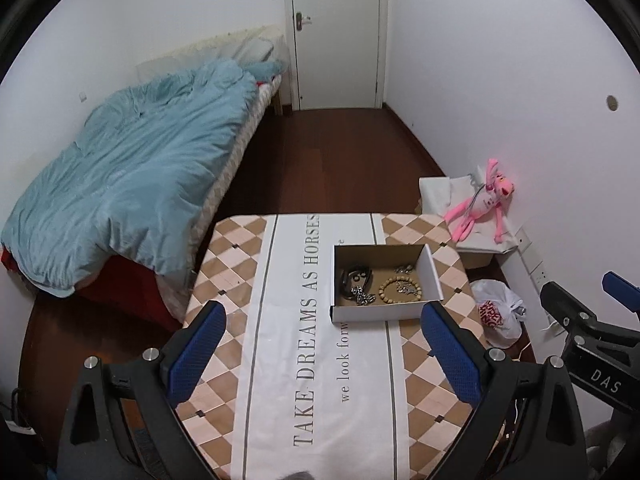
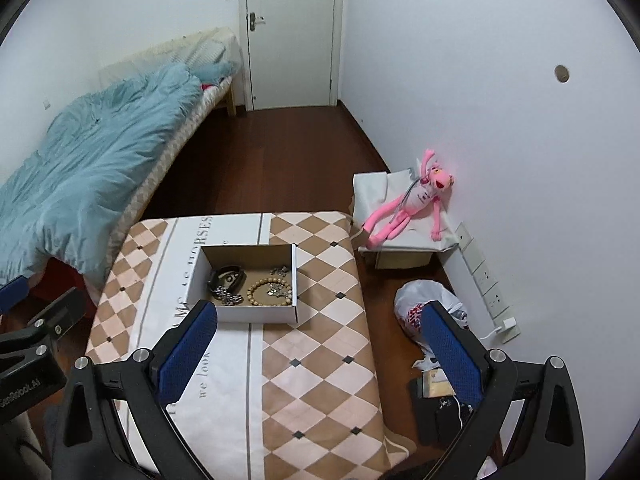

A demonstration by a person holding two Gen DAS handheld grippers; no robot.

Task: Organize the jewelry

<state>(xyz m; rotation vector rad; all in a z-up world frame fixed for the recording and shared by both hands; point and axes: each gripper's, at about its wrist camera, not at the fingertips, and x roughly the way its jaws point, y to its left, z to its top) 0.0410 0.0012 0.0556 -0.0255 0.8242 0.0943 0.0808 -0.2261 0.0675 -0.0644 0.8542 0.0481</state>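
While hovering near the surface (image 1: 320, 380):
Left gripper (image 1: 324, 352): wide open, empty.
Right gripper (image 2: 320, 350): wide open, empty.
Jewelry: beaded bracelet (image 1: 399, 290), chain (image 1: 362, 295), inside box (image 1: 384, 314), far right.

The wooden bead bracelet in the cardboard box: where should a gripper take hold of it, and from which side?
Probably from straight above. The wooden bead bracelet lies flat as an open ring on the floor of the cardboard box, whose walls block a sideways approach. Pinch across the near arc of beads, one finger inside the ring and one outside. A small metal piece lies within the ring, so the near-left arc looks freest.
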